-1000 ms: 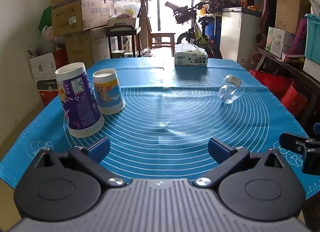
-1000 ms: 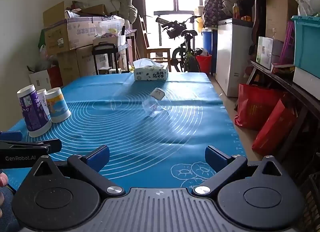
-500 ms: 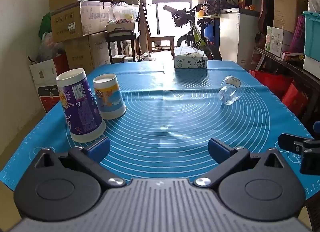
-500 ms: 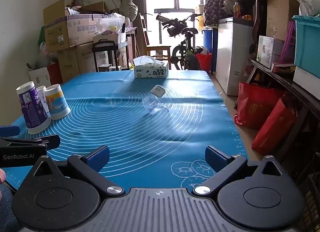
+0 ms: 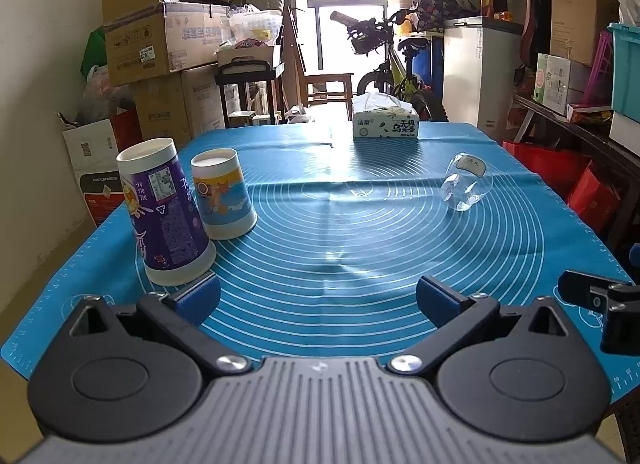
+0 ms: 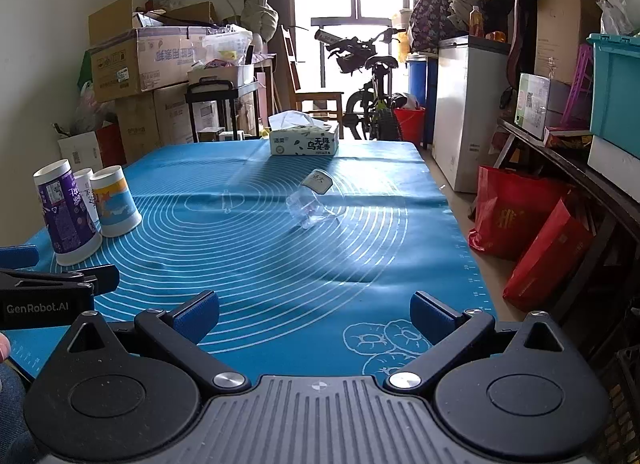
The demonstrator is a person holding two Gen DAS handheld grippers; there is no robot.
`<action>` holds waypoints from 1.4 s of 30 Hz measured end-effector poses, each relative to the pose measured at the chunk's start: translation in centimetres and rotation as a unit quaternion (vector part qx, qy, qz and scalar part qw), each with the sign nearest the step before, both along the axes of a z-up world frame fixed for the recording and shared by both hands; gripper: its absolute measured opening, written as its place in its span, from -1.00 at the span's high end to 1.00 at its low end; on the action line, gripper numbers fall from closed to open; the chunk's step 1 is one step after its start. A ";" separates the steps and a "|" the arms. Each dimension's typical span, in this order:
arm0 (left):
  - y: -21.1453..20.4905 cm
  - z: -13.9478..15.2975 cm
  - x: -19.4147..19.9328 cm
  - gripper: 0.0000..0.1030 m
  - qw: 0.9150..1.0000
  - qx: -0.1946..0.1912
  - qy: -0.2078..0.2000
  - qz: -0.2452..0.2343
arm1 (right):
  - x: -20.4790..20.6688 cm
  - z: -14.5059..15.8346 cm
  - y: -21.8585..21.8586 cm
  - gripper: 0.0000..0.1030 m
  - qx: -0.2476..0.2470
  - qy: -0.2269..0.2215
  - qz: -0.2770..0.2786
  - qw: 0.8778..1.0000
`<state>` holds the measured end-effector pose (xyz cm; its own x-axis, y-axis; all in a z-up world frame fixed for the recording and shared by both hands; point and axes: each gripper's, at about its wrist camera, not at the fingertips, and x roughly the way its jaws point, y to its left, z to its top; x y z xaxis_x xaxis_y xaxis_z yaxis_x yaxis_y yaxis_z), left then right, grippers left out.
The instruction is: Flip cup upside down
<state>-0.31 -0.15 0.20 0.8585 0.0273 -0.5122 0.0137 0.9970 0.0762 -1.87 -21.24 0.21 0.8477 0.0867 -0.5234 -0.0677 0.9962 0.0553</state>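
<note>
A clear plastic cup with a white label lies on its side on the blue mat, right of centre; it also shows in the right wrist view. A purple paper cup and an orange-and-blue paper cup stand upside down at the left. In the right wrist view they stand at the far left, the purple cup beside the orange-and-blue cup, with a third white cup between them. My left gripper is open and empty near the front edge. My right gripper is open and empty, well short of the clear cup.
A tissue box stands at the table's far end. Cardboard boxes are stacked at the left wall. A bicycle, a white freezer and red bags stand on the right beyond the table edge.
Both grippers have drifted slightly; the left wrist view has tilted so the paper cups sit a little lower and nearer. Nothing on the table has moved.
</note>
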 end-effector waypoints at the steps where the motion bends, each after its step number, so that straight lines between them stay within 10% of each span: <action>1: 0.0 0.0 0.0 -0.99 1.000 0.000 0.000 0.000 | 0.0 0.0 0.0 -1.00 0.000 0.000 0.000 1.000; 42: -0.6 0.0 -0.2 -0.99 1.000 0.008 -0.001 0.005 | 0.3 -0.2 -0.2 -1.00 0.005 -0.002 0.002 1.000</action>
